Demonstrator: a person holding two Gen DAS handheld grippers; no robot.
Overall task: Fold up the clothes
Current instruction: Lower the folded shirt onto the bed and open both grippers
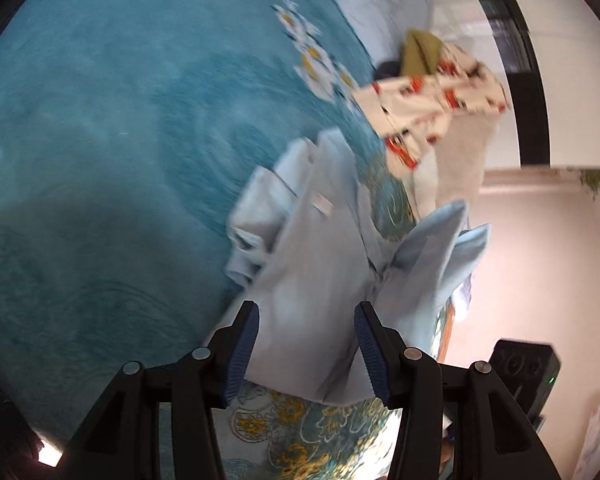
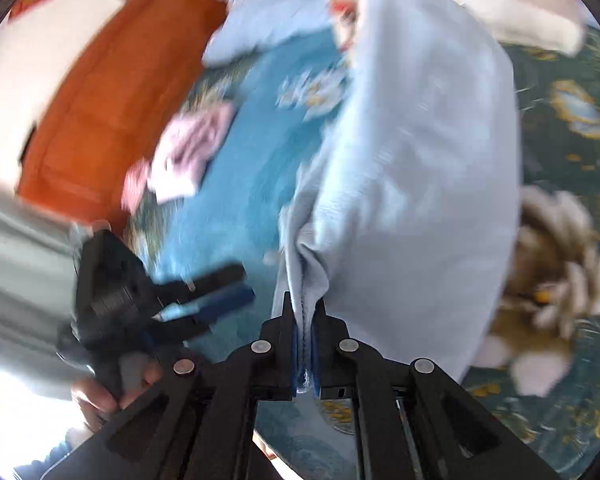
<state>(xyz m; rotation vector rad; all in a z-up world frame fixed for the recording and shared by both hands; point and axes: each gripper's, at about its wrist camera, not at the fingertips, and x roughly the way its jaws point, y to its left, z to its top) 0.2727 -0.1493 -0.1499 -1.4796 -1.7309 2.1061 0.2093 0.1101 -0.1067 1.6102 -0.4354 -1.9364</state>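
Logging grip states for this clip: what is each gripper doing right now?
Left gripper: open, light blue garment between its fingers, not clamped.
Right gripper: shut on the light blue garment.

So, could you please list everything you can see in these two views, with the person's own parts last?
light blue garment: one, pale blue, hanging over the bed, an edge clamped in the right tongs
teal bedspread: one, teal with daisy print, covering the bed
patterned cloth: one, cream with red and black, at the bed's far edge
olive cloth: one, olive green, behind the patterned cloth
pink cloth: one, pink, lying on the bedspread
orange door: one, orange-brown, beyond the bed
left tongs: one, black with blue pads, open around the garment
right tongs: one, black, shut on the garment
hand: one, gripping the left tongs' handle
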